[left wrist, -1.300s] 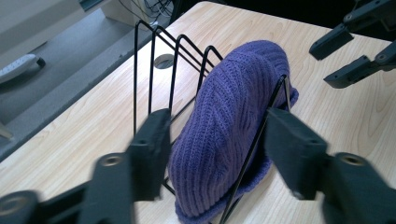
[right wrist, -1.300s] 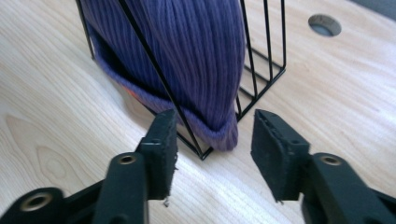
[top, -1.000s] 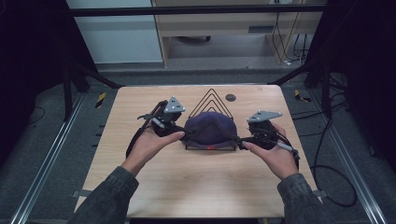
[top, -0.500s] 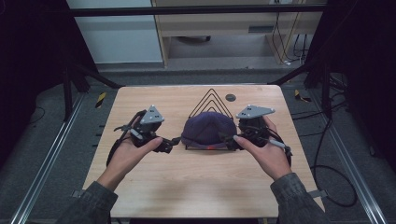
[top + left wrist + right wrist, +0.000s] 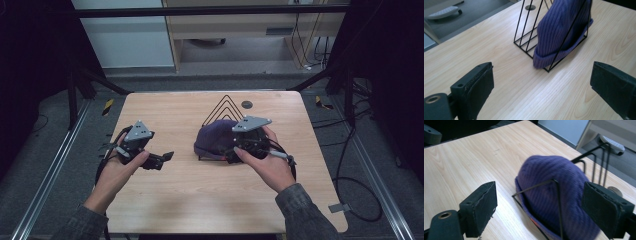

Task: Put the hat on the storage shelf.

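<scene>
A purple ribbed beanie [image 5: 214,136] lies on the wooden table, tucked inside a black wire triangular rack [image 5: 226,104]. My right gripper [image 5: 231,151] sits against the beanie's right side with its grey plate above it. In the right gripper view the jaws stand wide apart, and the beanie [image 5: 554,192] and a rack wire [image 5: 537,185] lie between and ahead of them, not pinched. My left gripper [image 5: 162,159] is open and empty, about a hand's width left of the beanie. From the left gripper view the beanie [image 5: 560,32] shows through the rack wires [image 5: 524,30].
A small dark round disc [image 5: 246,104] sits on the table behind the rack. The table's edges [image 5: 125,100] drop to a grey floor with metal rails and cables. Bare wood lies in front of both hands and at the left.
My left gripper has let go of the beanie and drawn back to the left, now open. My right gripper has shifted left and forward onto the beanie, which now rests in the rack.
</scene>
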Demonstrator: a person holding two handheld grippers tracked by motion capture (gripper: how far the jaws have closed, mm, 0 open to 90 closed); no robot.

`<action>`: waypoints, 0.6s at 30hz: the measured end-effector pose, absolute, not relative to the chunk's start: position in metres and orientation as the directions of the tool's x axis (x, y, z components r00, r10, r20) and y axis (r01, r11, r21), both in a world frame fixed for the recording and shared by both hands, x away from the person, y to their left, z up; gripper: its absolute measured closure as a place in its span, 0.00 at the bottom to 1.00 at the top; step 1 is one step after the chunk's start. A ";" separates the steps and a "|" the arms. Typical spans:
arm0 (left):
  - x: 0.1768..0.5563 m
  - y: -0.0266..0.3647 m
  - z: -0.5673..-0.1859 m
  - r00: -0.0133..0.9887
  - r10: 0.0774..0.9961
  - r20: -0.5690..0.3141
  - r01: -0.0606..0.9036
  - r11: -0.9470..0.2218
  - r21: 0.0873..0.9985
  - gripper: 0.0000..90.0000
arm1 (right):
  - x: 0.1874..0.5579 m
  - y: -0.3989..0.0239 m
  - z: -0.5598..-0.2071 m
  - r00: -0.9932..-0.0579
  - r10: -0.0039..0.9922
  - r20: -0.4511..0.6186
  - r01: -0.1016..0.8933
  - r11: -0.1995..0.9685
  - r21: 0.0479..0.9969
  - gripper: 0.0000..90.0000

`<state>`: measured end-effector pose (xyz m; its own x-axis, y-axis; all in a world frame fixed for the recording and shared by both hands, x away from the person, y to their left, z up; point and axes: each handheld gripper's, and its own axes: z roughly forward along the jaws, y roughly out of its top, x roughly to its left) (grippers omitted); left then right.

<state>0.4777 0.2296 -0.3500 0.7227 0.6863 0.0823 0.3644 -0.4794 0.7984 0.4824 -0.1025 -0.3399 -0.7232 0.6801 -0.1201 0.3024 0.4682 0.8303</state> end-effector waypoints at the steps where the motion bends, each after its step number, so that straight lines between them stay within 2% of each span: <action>1: 0.477 0.232 -0.352 0.720 0.689 0.085 0.368 -0.482 0.796 0.05 | 0.482 -0.099 -0.341 -0.728 0.675 -0.120 0.303 0.473 0.827 0.15; 18: 0.465 0.274 -0.386 0.683 0.725 0.093 0.414 -0.489 0.768 0.05 | 0.474 -0.044 -0.371 -0.802 0.582 -0.136 0.273 0.559 0.783 0.13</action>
